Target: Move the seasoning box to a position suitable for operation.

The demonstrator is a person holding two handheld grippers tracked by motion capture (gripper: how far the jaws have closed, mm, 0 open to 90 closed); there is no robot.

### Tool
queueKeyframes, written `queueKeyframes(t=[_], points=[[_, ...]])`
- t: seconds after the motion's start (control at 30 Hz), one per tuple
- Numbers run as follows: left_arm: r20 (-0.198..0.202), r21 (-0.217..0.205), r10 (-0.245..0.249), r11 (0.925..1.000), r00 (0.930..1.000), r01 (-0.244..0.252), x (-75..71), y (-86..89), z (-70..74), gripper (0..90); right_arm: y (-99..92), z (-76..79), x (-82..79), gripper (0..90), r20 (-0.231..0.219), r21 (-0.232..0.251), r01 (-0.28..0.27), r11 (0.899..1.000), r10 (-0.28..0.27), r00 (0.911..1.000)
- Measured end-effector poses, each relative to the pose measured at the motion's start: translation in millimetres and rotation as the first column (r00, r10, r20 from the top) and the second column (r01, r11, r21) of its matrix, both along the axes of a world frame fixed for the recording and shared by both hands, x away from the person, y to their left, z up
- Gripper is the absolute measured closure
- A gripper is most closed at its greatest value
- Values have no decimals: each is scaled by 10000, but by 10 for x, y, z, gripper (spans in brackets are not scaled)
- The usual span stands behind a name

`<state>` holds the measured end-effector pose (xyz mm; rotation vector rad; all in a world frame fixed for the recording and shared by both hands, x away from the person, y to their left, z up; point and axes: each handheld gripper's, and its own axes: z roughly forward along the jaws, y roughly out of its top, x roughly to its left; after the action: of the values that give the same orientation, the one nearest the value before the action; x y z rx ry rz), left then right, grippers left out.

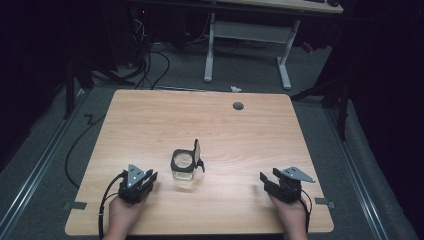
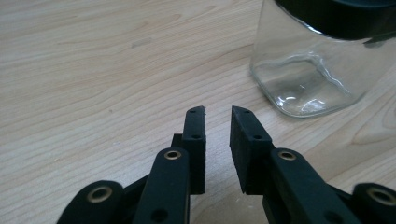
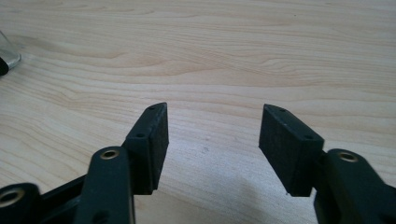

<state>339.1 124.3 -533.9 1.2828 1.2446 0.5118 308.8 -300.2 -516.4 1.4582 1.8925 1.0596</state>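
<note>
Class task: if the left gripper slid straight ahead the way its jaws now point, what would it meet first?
Probably nothing: the left gripper points past the glass jar, which stands off to its right. Ahead lies bare table, though depth is unclear.

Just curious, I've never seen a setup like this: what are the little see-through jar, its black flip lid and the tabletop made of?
The small clear square jar looks like glass or clear hard plastic: transparent, with bright glints along its base. Its black hinged lid, standing open, looks like matte plastic. The light wooden table shows printed-looking grain with a smooth, faint sheen, so probably laminate rather than solid wood.
</note>
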Motion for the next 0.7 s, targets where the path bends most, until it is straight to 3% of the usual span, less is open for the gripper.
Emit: queueKeyframes(t=[0.23,0.43,0.5,0.6,0.7], points=[[28,-20,-44,10000,10000,44,21,-12,-7,764,7,-53,-12,489,-281,-83,-196,9998,194,9994],[176,150,-63,9999,9998,60,7,-4,-5,773,9,-63,-18,590,-324,61,-196,9998,198,9993],[202,26,-27,10000,9998,26,11,5,6,774,8,-70,-16,640,-384,124,-285,9995,289,9988],[133,-152,-144,9998,9998,146,12,10,16,784,28,-63,-23,681,-294,99,-403,9991,406,9987],[-242,-141,-220,9997,9995,217,42,-17,-4,828,31,-72,-19,708,-312,39,-388,9992,389,9988]])
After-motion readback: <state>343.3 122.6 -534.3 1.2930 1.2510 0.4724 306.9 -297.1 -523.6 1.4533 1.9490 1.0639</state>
